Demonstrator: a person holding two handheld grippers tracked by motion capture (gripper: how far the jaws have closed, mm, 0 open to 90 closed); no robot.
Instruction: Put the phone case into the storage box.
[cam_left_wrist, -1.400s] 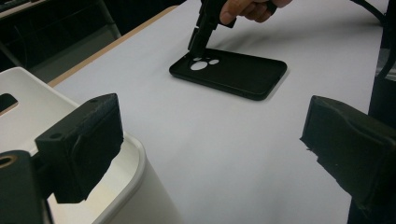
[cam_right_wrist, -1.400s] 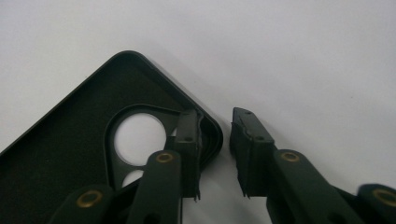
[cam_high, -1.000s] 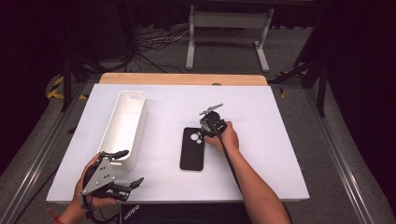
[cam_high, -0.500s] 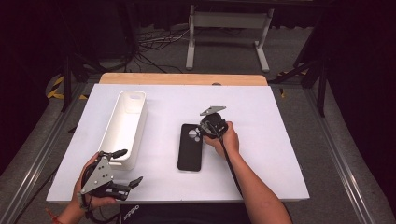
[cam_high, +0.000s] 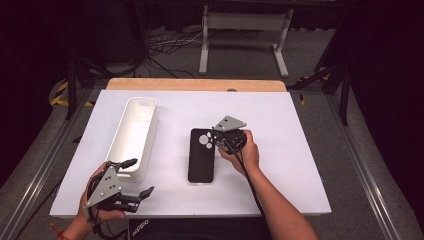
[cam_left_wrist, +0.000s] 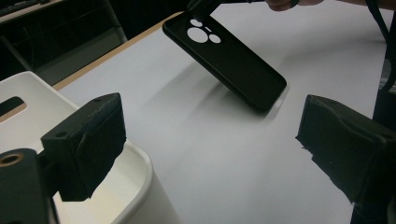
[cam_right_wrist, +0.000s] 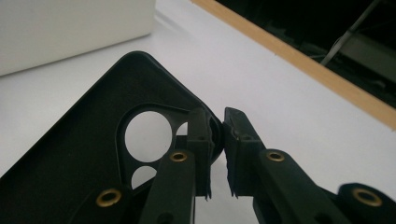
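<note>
A black phone case (cam_high: 201, 162) with round camera cutouts lies mid-table, its far end lifted and its near end resting on the white table. My right gripper (cam_high: 217, 142) is shut on the case's far right edge beside the cutouts. The right gripper view has the two pads (cam_right_wrist: 236, 140) pinching the rim of the case (cam_right_wrist: 70, 154). My left gripper (cam_high: 141, 176) stands open near the front left corner, next to the white bin (cam_high: 150, 131), with nothing between its jaws. In the left gripper view the tilted case (cam_left_wrist: 233, 60) hangs off beyond my left gripper (cam_left_wrist: 212, 140).
The long white bin (cam_left_wrist: 137, 165) stands lengthwise on the table's left half and looks bare inside. A wooden strip (cam_high: 195, 84) borders the table's (cam_high: 285, 125) far edge. Metal rails run along both sides, and cables and a stand lie on the floor behind.
My right gripper has risen and drifted slightly left, tipping the case's far end up off the table. The left gripper has stayed put.
</note>
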